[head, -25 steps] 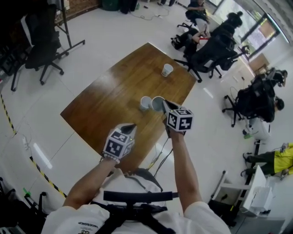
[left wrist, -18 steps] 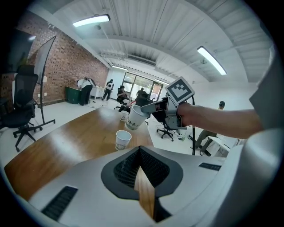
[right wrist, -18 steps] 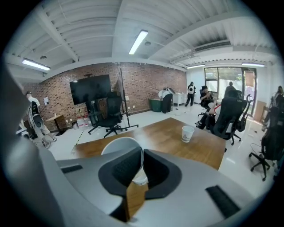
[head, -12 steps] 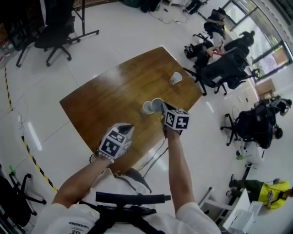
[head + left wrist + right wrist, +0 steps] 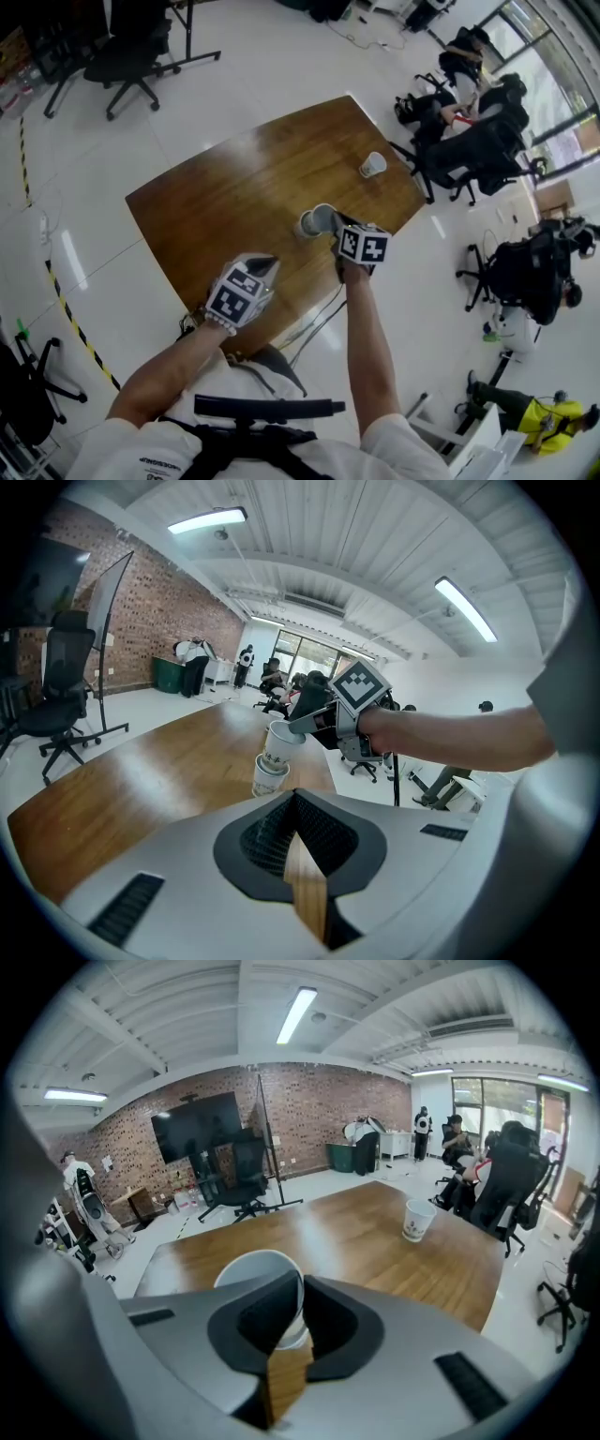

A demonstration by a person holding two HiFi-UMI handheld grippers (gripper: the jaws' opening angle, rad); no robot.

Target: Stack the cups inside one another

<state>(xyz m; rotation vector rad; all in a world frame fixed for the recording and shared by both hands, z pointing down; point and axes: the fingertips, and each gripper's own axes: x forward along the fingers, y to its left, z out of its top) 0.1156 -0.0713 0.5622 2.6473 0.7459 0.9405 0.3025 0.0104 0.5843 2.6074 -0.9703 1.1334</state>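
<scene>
Pale office floor with scattered chairs surrounds a brown wooden surface [image 5: 244, 197]. Near the middle of its edge closest to the person, the right claw [image 5: 336, 225] is clamped on the rim of a white paper cup [image 5: 246, 1277], one jaw inside the mouth and one outside. That cup hangs tilted with its base at the mouth of a second cup [image 5: 269, 776] standing on the wood, apparently just entering it. A third cup [image 5: 372, 165] stands alone, well apart, by the far right corner.

The risk lies in the tilt. If the held cup goes down slanted, its base may catch the lower rim and tip or push the standing cup toward the nearby edge, since nothing steadies it. A pinch on thin paper at one spot could also let the cup swing or crease.

The right arm reaches forward, nearly straight, with the claw angled downward. The left arm is bent and held back over the near corner, and the left claw [image 5: 295, 803], jaws together and empty, points slantwise down at the pair.
</scene>
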